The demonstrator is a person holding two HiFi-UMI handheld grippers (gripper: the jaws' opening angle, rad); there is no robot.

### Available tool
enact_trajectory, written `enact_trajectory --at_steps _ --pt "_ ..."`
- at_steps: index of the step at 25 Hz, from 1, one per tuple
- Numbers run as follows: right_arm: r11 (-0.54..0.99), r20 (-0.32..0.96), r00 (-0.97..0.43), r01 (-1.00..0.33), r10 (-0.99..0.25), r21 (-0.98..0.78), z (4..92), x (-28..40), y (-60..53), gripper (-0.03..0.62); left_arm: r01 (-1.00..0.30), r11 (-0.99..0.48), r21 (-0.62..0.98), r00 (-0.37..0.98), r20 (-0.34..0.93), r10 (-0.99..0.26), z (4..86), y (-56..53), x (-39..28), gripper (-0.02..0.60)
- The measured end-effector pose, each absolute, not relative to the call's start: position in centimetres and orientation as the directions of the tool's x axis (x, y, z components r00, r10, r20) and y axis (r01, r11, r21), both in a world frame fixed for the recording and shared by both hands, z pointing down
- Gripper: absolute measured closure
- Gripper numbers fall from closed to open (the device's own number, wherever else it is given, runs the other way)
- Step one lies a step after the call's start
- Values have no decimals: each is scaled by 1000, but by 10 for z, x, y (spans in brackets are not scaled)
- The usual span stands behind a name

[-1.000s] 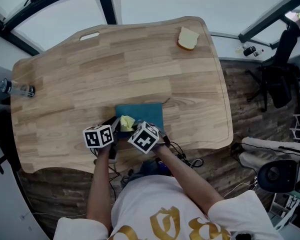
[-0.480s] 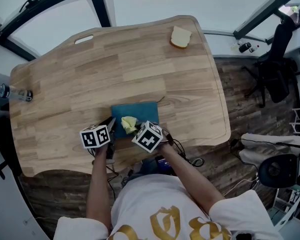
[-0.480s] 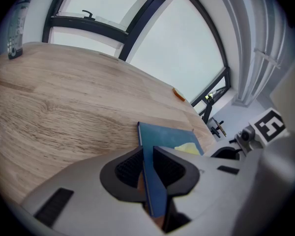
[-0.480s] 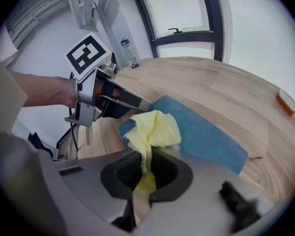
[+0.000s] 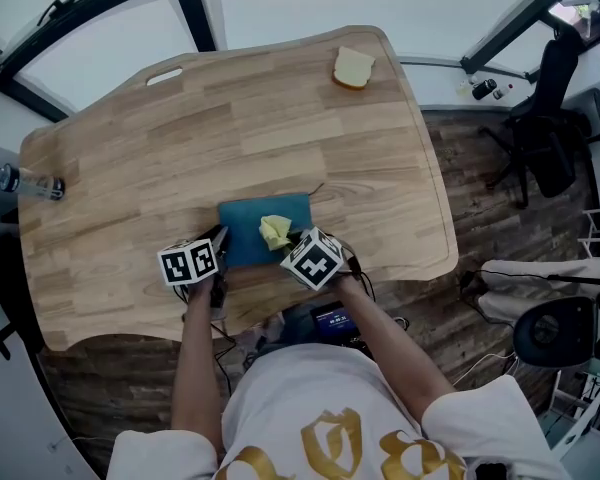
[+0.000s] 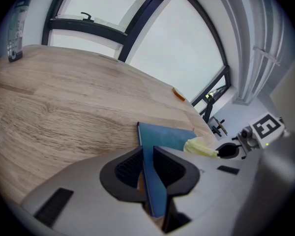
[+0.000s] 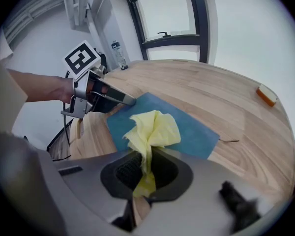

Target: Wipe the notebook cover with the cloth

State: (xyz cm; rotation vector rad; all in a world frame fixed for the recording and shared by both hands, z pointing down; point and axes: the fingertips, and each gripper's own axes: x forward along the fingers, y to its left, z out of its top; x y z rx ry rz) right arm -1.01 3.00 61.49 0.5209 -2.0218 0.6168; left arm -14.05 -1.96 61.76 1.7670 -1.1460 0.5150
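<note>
Mid-wipe, by the look of it. Teal notebook [image 5: 245,236] flat on the wooden table [image 5: 280,118], near the front edge, right in front of the person. Left gripper [image 5: 220,244] clamped on the notebook's near-left corner, jaws part closed with the cover pinched between the pads; serves as the anchor. Right gripper [image 5: 288,240] shut tight on the yellow cloth [image 5: 275,232], wad bunched out past the tips and sitting over the cover's right half. Looks in contact, can't confirm pressure. Left half of the cover bare of cloth right now.

Next, probably: drag the cloth across toward the left side and far corners under light downward load, anchor held firm to stop the book skating. Worth stopping short of the left jaws to avoid a clash. 2 grippers close together here, so short strokes only.
</note>
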Motion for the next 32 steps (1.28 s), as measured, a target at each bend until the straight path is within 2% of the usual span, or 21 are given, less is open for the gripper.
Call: enact_trajectory --at_steps 7,16,21,27,32 --pt "697 899 -351 -713 -264 -74 611 17 11 554 -885 -115 452 442 735 -514 614 -20 -138 506" --pt "545 803 -326 -839 -499 -3 563 53 6 554 -922 -61 383 345 738 -579 602 -4 -128 504" --pt "456 720 -307 -890 -623 15 518 74 15 554 -938 -166 304 324 604 -728 534 -4 -122 531" --pt "424 585 -319 -905 -745 46 458 78 25 554 -934 -250 254 343 450 -824 450 8 -103 555" --pt "427 494 -354 -903 -794 40 423 80 19 554 -949 -286 132 315 361 -878 401 19 -95 557"
